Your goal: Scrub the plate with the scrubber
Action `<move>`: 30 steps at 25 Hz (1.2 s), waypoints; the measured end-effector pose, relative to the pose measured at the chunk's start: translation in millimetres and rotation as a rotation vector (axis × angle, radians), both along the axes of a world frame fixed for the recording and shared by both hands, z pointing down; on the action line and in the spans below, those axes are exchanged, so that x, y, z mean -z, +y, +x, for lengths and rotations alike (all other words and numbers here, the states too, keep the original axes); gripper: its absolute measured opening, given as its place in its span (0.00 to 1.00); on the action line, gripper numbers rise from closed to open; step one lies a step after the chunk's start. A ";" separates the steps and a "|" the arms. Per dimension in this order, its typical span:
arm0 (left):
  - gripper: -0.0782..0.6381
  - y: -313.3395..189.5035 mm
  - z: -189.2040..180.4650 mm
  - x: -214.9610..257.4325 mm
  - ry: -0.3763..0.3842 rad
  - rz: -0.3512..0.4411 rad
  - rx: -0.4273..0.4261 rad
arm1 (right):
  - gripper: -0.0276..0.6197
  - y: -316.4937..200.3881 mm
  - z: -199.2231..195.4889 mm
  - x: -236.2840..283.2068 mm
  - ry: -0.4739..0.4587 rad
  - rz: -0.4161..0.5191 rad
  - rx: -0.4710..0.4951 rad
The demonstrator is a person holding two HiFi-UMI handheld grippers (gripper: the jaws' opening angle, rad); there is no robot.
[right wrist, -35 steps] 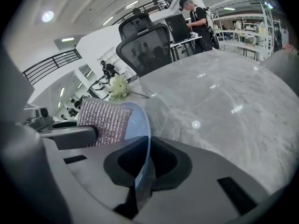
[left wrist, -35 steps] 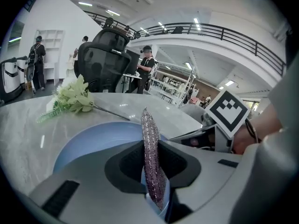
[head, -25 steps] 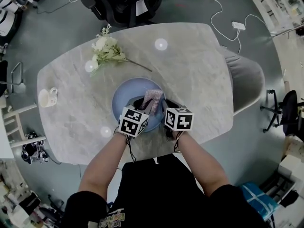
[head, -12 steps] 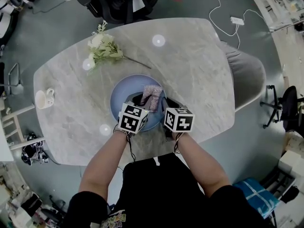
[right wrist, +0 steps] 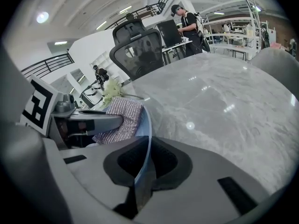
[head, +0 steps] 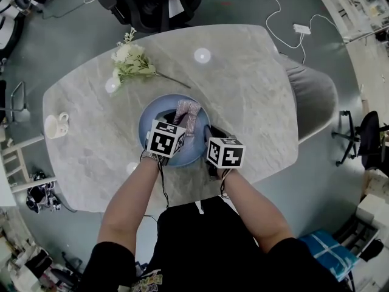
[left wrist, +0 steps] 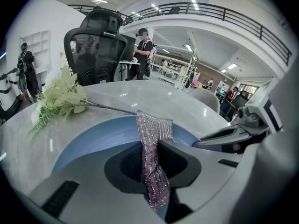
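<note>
A light blue plate (head: 152,117) lies on the marble table (head: 255,102) in front of me. My left gripper (head: 180,125) is shut on a silvery-pink mesh scrubber (head: 187,113), which lies out over the plate's far half. In the left gripper view the scrubber (left wrist: 152,139) runs from between the jaws of the left gripper (left wrist: 153,164) onto the plate (left wrist: 88,141). My right gripper (head: 208,137) pinches the plate's near right rim (right wrist: 146,134); its jaws (right wrist: 140,171) have just eased open slightly, with the rim still between them.
A sprig of white flowers (head: 130,62) lies at the table's far left, and a white mug (head: 58,125) stands at its left edge. A black office chair (head: 152,2) stands beyond the table, a grey chair (head: 316,99) to the right.
My left gripper has pushed the scrubber across the plate, away from me and slightly left. The right gripper and the plate have stayed put.
</note>
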State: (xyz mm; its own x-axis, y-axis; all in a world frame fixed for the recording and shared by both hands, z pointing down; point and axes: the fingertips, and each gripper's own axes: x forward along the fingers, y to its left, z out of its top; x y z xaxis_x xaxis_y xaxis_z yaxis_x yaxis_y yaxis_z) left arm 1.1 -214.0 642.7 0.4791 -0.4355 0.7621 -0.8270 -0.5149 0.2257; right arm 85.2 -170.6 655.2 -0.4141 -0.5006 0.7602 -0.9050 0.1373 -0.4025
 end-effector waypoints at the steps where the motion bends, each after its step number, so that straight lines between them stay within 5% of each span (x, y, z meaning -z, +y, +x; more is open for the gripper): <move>1: 0.23 -2.6 -2.5 -0.1 -0.008 -0.004 0.008 | 0.09 -0.3 0.2 0.7 0.001 0.001 0.000; 12: 0.24 -21.3 -44.8 -1.8 -0.068 -0.043 0.133 | 0.09 -2.1 0.0 2.2 0.006 0.008 -0.013; 30: 0.24 -14.9 -101.0 10.1 -0.204 -0.021 0.167 | 0.09 -2.0 1.2 2.3 0.030 0.012 -0.044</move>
